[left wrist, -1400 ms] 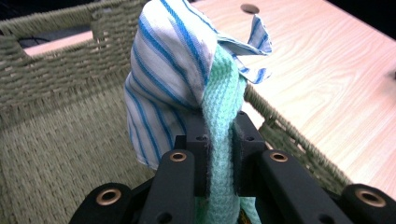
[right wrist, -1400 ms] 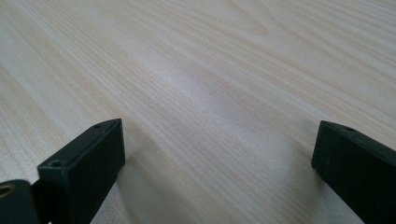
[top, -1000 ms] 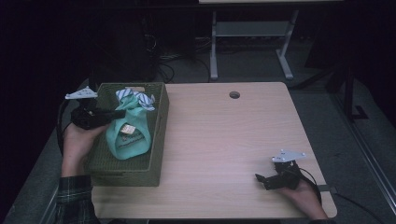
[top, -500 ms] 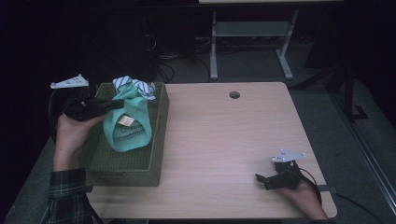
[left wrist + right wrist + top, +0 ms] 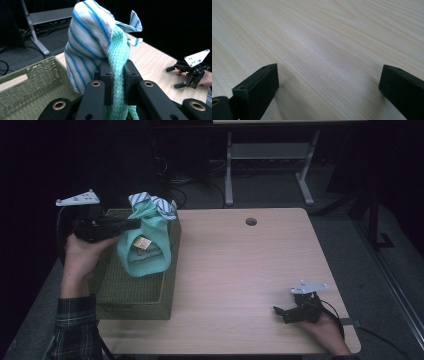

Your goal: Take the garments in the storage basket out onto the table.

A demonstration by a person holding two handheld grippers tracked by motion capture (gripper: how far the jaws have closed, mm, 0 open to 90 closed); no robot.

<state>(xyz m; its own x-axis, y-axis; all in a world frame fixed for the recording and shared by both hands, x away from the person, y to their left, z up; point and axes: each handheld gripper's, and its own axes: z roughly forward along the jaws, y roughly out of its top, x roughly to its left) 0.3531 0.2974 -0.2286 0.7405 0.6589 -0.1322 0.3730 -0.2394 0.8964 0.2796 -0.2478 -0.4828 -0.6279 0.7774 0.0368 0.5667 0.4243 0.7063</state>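
The left gripper has its black jaws clamped on a bundle of soft cloths: a mint-green waffle-knit cloth bearing a small tan label, with a blue-and-white striped cloth bunched on top; the bundle hangs above the far end of the olive woven basket at the table's left edge. The lower part of the bundle is cut off behind the jaws in the left gripper view. The right gripper rests near the table's near right corner, jaws spread wide over bare pale wood grain, holding nothing.
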